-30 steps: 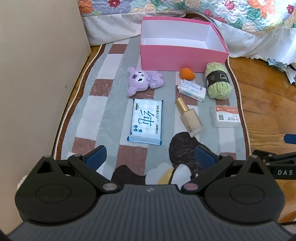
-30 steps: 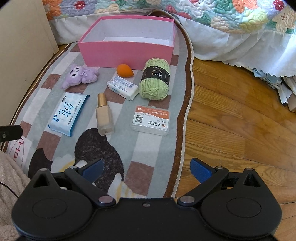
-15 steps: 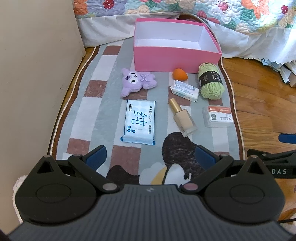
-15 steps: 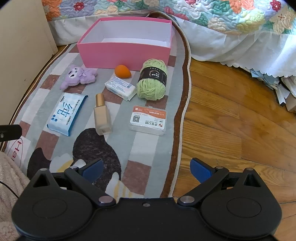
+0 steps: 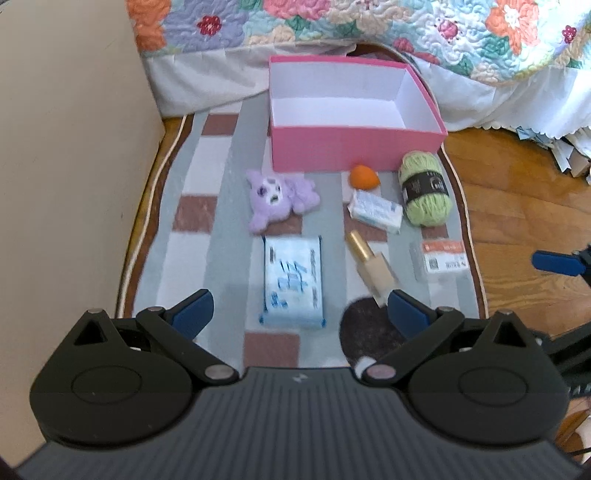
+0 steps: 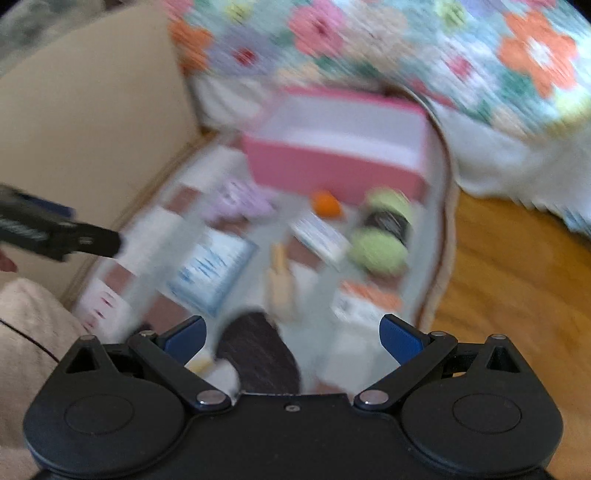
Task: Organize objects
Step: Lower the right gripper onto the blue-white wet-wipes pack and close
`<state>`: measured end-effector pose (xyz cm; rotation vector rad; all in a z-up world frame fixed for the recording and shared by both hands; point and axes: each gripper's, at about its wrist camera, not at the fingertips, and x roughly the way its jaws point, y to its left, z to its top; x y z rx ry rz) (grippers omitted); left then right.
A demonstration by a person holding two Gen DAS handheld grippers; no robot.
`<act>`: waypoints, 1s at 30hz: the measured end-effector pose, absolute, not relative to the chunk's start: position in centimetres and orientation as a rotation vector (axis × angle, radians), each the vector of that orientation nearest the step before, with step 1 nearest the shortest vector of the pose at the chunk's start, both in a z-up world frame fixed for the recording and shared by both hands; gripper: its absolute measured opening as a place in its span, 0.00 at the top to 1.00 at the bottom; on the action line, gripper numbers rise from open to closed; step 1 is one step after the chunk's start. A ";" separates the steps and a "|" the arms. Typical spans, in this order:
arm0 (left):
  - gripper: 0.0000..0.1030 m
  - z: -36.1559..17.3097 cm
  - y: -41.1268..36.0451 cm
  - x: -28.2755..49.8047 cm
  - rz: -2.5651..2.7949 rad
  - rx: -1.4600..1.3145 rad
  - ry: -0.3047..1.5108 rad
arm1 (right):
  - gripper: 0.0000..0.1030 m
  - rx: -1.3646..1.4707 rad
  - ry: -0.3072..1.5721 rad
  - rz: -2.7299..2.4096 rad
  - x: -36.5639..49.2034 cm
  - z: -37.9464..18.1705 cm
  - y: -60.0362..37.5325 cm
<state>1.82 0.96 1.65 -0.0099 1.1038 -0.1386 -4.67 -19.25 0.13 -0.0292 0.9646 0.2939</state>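
Observation:
An empty pink box (image 5: 354,147) stands at the far end of a striped rug (image 5: 229,243). In front of it lie a purple plush toy (image 5: 277,199), an orange sponge (image 5: 364,177), a green yarn ball (image 5: 426,194), a white packet (image 5: 376,210), a wipes pack (image 5: 293,282), a gold-capped bottle (image 5: 371,260) and a small card case (image 5: 441,254). My left gripper (image 5: 299,312) is open and empty, hovering near the wipes pack. My right gripper (image 6: 293,338) is open and empty; its view is blurred, with the box (image 6: 332,166) and yarn (image 6: 380,236) ahead.
A beige cabinet wall (image 5: 66,166) stands left of the rug. A bed with a floral quilt (image 5: 369,26) rises behind the box. Wooden floor (image 5: 524,206) lies to the right, with papers (image 5: 569,147) at its edge.
Both grippers have moved forward toward the objects, which now look larger. The right wrist view has swung left and blurred. Both stay open and empty.

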 end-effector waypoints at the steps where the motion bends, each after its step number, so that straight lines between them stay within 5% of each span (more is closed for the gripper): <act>1: 0.01 1.6 1.2 2.6 -0.134 -0.004 1.099 | 0.01 -0.028 0.938 0.322 -4.3 0.2 -18.8; 16: 0.03 -9.5 4.2 11.4 -0.130 -0.055 1.212 | 0.03 0.053 1.096 0.555 5.4 -8.8 -10.8; 22: 0.05 -13.8 5.2 11.6 -0.068 -0.082 1.280 | 0.06 0.333 1.203 0.527 5.9 -14.0 -10.4; 30: 0.07 -16.1 5.6 11.3 -0.087 -0.142 1.264 | 0.08 0.186 1.160 0.517 4.3 -16.0 -7.0</act>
